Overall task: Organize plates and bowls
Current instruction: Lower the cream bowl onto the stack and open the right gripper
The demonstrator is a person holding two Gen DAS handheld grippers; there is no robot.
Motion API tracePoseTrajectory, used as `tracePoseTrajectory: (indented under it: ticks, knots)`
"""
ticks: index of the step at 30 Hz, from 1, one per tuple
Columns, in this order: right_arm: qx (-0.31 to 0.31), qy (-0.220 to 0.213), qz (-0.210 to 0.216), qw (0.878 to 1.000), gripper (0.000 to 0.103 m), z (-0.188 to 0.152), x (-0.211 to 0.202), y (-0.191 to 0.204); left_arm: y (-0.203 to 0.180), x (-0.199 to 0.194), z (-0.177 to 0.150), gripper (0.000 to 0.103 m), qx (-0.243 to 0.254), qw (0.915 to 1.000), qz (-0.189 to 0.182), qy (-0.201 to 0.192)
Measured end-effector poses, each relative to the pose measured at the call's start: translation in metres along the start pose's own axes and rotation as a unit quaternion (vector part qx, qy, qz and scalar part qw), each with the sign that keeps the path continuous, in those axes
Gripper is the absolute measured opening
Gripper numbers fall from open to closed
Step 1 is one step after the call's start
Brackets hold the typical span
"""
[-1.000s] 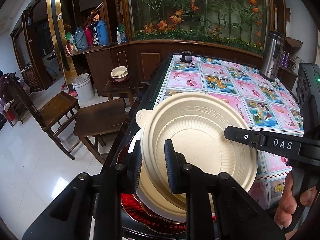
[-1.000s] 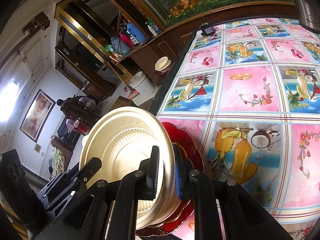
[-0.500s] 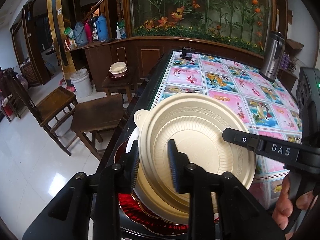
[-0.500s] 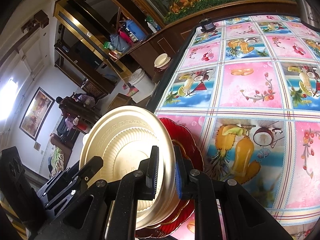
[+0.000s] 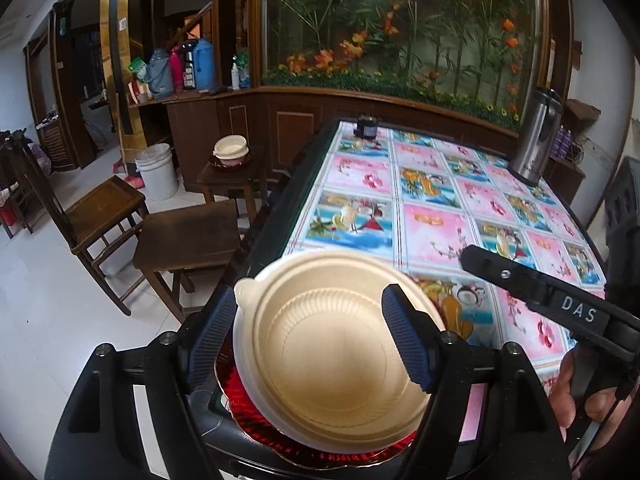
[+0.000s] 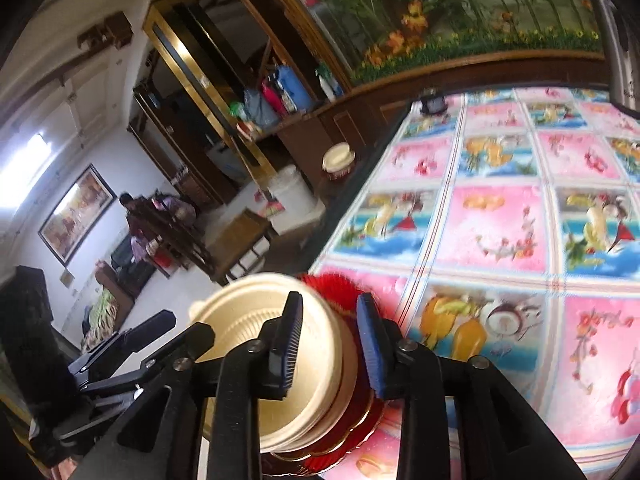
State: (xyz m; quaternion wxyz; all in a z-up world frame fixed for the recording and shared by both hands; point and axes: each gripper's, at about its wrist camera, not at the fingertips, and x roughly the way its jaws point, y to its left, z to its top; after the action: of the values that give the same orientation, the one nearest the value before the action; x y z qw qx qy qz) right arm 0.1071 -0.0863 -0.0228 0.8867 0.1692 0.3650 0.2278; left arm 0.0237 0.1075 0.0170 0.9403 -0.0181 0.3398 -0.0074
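Note:
A cream plastic bowl (image 5: 332,352) rests on a red gold-rimmed plate (image 5: 248,412) at the near left corner of the table (image 5: 432,224). My left gripper (image 5: 306,336) straddles the bowl's near rim, its jaws opening wide and its pads clear of the rim. In the right wrist view the bowl (image 6: 240,332) tops a nested stack on the red plate (image 6: 340,284). My right gripper (image 6: 330,344) is opening too, with the bowl's right rim in the gap and neither pad pressing on it. One right gripper finger (image 5: 520,280) crosses the left wrist view.
A steel thermos (image 5: 536,136) and a small dark object (image 5: 367,127) stand at the table's far edge. Left of the table are wooden stools (image 5: 188,236), a chair (image 5: 104,208), a white bucket (image 5: 157,170) and a side table with more bowls (image 5: 231,152). A person (image 6: 136,224) sits far back.
Both grippers were shut on the tilted bowl's rim; both have now spread their jaws off it. The bowl has dropped level onto the stack on the red plate.

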Motion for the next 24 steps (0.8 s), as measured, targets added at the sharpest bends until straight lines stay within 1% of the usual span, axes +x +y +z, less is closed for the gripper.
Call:
tracePoseTrajectory:
  ticks: [2,4,5,8,11,14,16,17,18,19,21,22,23,24]
  knots:
    - [0.002,-0.011,-0.005,1.000,0.034,0.003,-0.007,-0.006,-0.005,-0.003,0.001,0.078,0.007,0.9998,0.013,-0.011]
    - [0.010,-0.011,-0.007,1.000,0.035,0.003,-0.011,-0.015,-0.009,-0.007,0.002,0.084,0.014,0.9994,0.026,-0.020]
    - [0.015,-0.010,-0.007,1.000,0.035,0.003,-0.011,-0.018,-0.013,-0.009,0.003,0.085,0.022,0.9987,0.035,-0.028]
    - [0.025,-0.007,-0.006,1.000,0.035,0.002,-0.012,-0.027,-0.020,-0.016,0.006,0.085,0.034,0.9977,0.042,-0.041]
    - [0.026,-0.011,-0.002,1.000,0.035,0.003,-0.017,-0.029,-0.023,-0.022,0.007,0.088,0.038,0.9964,0.056,-0.052]
    - [0.018,-0.017,0.006,1.000,0.035,0.002,-0.022,-0.028,-0.025,-0.029,0.008,0.091,0.041,0.9938,0.077,-0.069]
    - [0.009,-0.024,0.009,1.000,0.040,0.001,-0.028,-0.025,-0.026,-0.035,0.009,0.101,0.036,0.9925,0.082,-0.084]
    - [0.005,-0.029,0.012,0.999,0.045,0.000,-0.031,-0.024,-0.026,-0.037,0.010,0.103,0.035,0.9919,0.081,-0.091]
    - [0.003,-0.032,0.014,0.999,0.047,0.000,-0.033,-0.023,-0.027,-0.039,0.009,0.103,0.034,0.9915,0.080,-0.097]
    - [-0.001,-0.037,0.019,0.999,0.052,-0.001,-0.036,-0.022,-0.027,-0.042,0.009,0.103,0.031,0.9913,0.077,-0.102]
    - [-0.004,-0.042,0.026,0.999,0.065,-0.001,-0.040,-0.022,-0.028,-0.044,0.010,0.103,0.028,0.9917,0.068,-0.105]
    - [-0.003,-0.045,0.031,0.999,0.069,-0.001,-0.043,-0.022,-0.030,-0.045,0.010,0.103,0.029,0.9916,0.068,-0.106]
    - [-0.002,-0.051,0.037,0.998,0.077,-0.002,-0.046,-0.023,-0.032,-0.046,0.010,0.103,0.031,0.9911,0.071,-0.108]
    - [0.000,-0.056,0.041,0.998,0.081,-0.002,-0.049,-0.024,-0.034,-0.048,0.010,0.103,0.032,0.9906,0.073,-0.111]
